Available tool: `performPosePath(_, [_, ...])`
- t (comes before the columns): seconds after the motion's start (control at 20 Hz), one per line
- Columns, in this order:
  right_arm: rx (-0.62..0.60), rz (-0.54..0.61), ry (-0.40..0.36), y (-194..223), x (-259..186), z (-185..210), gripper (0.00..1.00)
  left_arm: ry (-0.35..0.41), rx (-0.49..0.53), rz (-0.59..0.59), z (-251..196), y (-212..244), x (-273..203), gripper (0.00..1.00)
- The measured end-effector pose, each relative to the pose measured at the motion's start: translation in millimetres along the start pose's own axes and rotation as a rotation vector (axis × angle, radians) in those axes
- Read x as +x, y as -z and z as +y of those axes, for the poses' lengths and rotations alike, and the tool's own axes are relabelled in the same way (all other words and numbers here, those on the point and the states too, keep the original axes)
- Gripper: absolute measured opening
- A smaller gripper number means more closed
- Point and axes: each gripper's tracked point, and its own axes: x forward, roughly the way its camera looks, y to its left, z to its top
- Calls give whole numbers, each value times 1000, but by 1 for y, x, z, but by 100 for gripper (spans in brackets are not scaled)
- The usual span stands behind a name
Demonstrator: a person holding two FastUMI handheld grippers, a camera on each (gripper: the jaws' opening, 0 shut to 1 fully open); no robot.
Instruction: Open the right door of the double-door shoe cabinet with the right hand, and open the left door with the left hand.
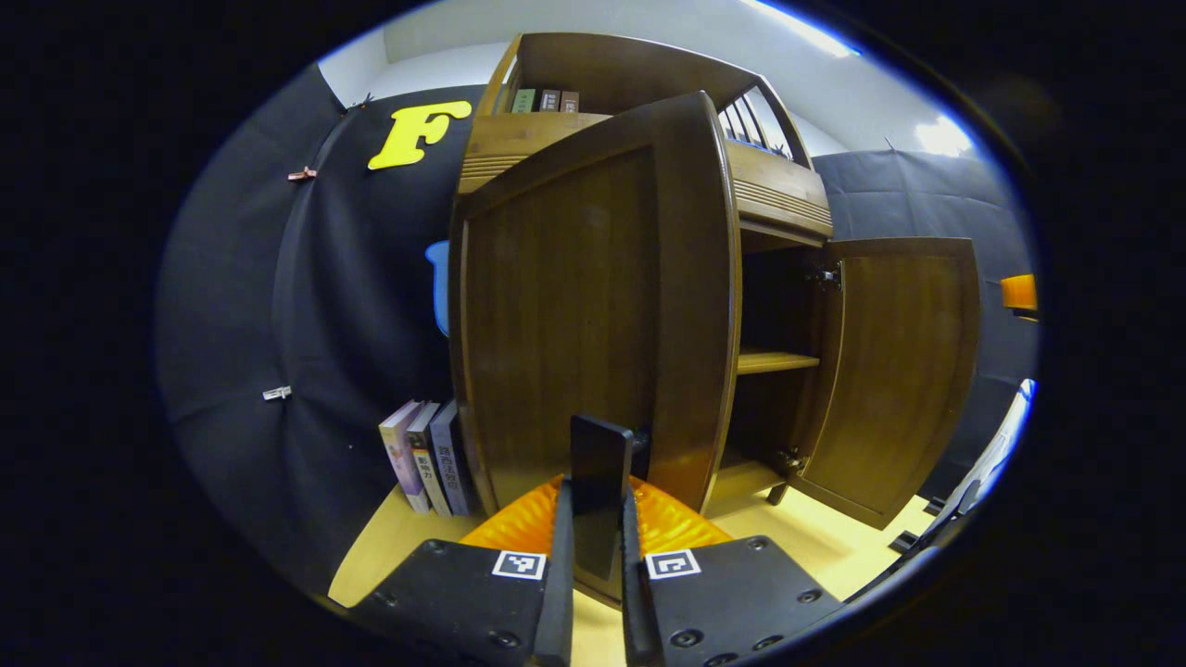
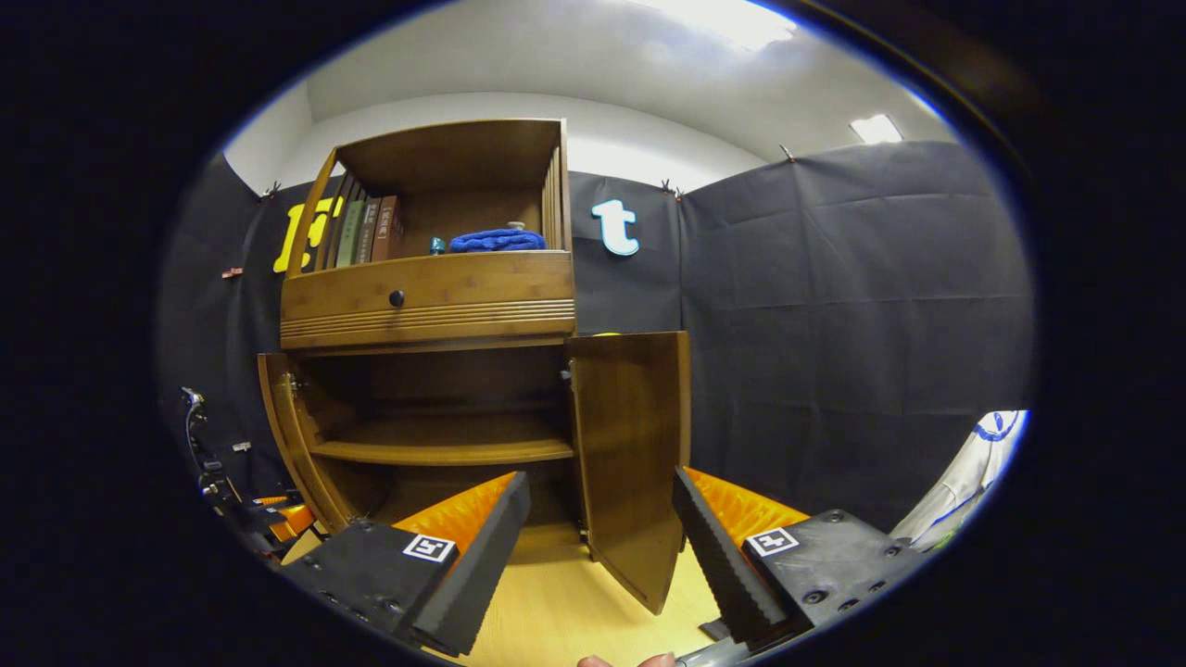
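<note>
Brown wood: I pinch the left door [image 1: 574, 324] edge in the left gripper [image 1: 598, 519] to swing it wide; right door [image 2: 635, 445] hangs open, so my right gripper [image 2: 602, 547] sits spread, free.

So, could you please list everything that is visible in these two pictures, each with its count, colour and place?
brown wooden double-door shoe cabinet: one, on the pale floor, against the booth wall
left door: one, brown, swung open, its dark handle between the left gripper's fingers
right door: one, brown, swung open
inner shelf: one, brown, bare
drawer with dark knob: one, brown, above the doors
upright books: several, green and brown, top compartment, left side
blue folded cloth: one, top compartment
standing books: three, on the floor left of the cabinet
left gripper: one, fingers closed on the handle
right gripper: one, fingers apart, before the right door
</note>
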Motion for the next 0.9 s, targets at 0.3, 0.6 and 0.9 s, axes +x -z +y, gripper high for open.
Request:
performPosePath(0.3, [3, 21, -68, 10, 0, 28, 98, -78, -7, 1, 35, 4, -23, 21])
performPosePath(0.6, [4, 43, -119, 19, -4, 47, 98, -183, -50, -10, 87, 4, -50, 12])
performPosePath(0.9, [20, 57, -184, 23, -2, 79, 98, -230, -65, -19, 116, 6, -78, 5])
